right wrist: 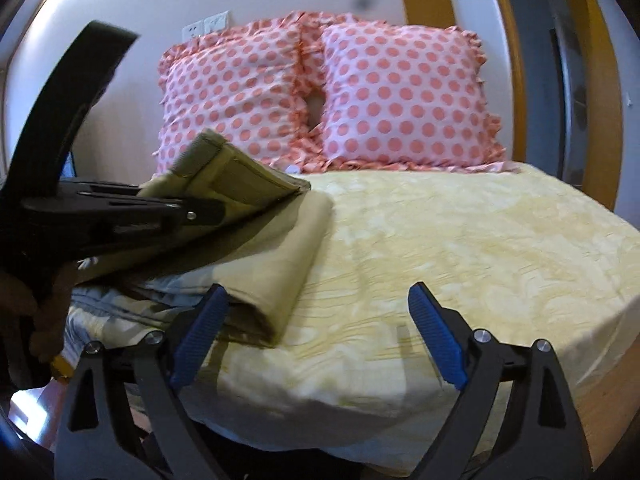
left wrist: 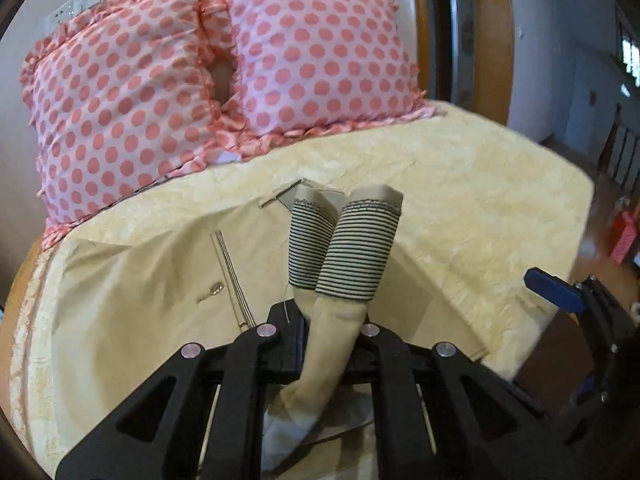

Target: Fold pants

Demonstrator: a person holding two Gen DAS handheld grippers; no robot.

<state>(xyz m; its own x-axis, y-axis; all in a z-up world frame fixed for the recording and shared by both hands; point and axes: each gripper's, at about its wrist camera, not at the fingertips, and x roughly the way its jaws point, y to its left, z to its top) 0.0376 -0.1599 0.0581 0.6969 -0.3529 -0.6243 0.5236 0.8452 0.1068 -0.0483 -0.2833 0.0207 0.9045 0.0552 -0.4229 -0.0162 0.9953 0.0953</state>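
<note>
Beige pants (left wrist: 132,280) lie on the yellow bed cover (left wrist: 460,208). My left gripper (left wrist: 332,320) is shut on both leg ends of the pants, and their striped cuffs (left wrist: 344,252) stick up past the fingers above the lower layer. In the right wrist view the left gripper (right wrist: 200,212) shows at the left, holding the lifted pants cloth (right wrist: 240,176) over the folded part (right wrist: 280,264). My right gripper (right wrist: 320,332) is open and empty with blue pads (right wrist: 436,336), low over the bed cover (right wrist: 460,248) beside the fold. It also shows at the right edge of the left wrist view (left wrist: 560,292).
Two pink polka-dot pillows (left wrist: 216,68) stand at the head of the bed against the wall. The bed's right edge (left wrist: 576,208) drops to a wooden floor, with a doorway beyond. A wooden headboard frame (right wrist: 600,120) rises at the right.
</note>
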